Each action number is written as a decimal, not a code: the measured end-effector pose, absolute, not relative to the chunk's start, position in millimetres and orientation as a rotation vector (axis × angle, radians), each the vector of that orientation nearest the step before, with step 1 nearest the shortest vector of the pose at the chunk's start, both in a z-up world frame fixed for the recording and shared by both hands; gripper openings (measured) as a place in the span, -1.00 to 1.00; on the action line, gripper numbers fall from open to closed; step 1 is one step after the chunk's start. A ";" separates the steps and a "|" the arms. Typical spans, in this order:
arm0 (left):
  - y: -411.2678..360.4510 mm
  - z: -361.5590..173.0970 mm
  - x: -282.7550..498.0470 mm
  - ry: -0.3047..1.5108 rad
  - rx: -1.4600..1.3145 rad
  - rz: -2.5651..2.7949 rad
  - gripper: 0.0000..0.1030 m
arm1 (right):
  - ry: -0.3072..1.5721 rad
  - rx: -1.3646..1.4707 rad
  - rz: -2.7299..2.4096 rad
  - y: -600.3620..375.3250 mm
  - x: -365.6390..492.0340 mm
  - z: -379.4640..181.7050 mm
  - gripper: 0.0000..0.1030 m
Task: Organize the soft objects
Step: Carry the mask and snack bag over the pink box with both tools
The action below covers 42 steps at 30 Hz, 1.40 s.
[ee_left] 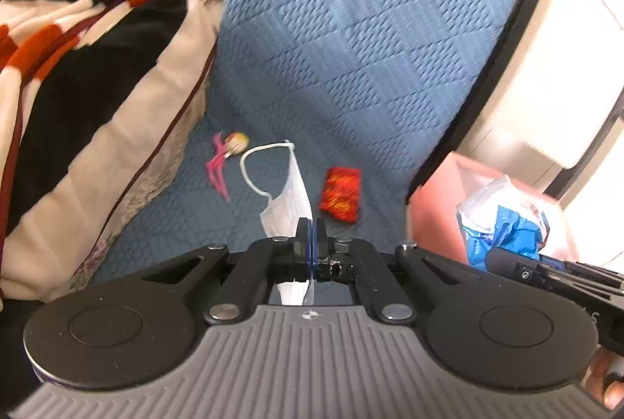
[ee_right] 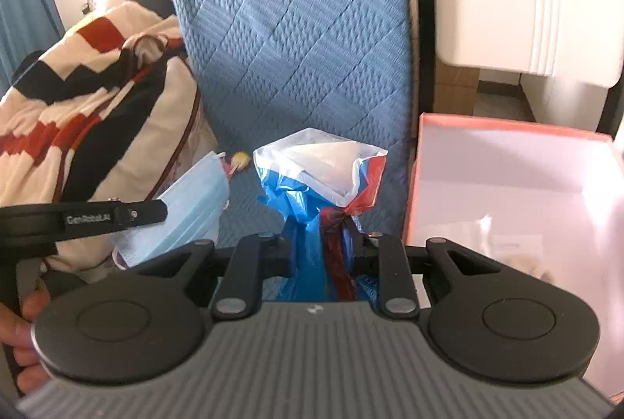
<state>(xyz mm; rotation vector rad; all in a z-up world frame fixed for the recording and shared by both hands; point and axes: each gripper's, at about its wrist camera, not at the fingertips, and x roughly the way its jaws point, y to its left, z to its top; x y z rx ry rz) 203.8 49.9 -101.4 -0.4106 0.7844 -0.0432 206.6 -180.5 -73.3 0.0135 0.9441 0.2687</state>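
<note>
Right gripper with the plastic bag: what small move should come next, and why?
Probably carry the right gripper sideways over the pink box and let go there. Its jaws are clamped on the bunched blue, white and red plastic bag, which hangs clear of the blue bed cover, and the open box sits just beside it.

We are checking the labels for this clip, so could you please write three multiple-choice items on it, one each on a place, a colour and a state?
1. Where does the small red packet lie?
A. on the blue quilted cover
B. in the pink box
C. on the striped blanket

2. What colour is the box's outer rim?
A. green
B. pink
C. black

3. What is the left gripper doing?
A. standing open, empty
B. clamped on a face mask
C. clamped on the plastic bag

Answers: 1 A, it rests on the cover beyond the mask; 2 B, the rim is salmon pink; 3 B, the mask hangs from its closed jaws.
</note>
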 end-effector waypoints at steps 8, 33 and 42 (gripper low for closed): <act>10.1 -57.4 211.6 0.748 -0.407 -0.101 -0.98 | 0.906 0.026 0.240 -210.1 214.7 -39.2 -0.51; -171.0 -48.7 245.4 0.742 -0.322 -0.349 -0.98 | 0.977 0.010 0.066 -345.1 206.3 -53.1 -0.50; -201.8 -104.0 261.0 0.885 -0.273 -0.362 -0.98 | 1.101 0.043 0.007 -378.1 204.2 -108.1 -0.49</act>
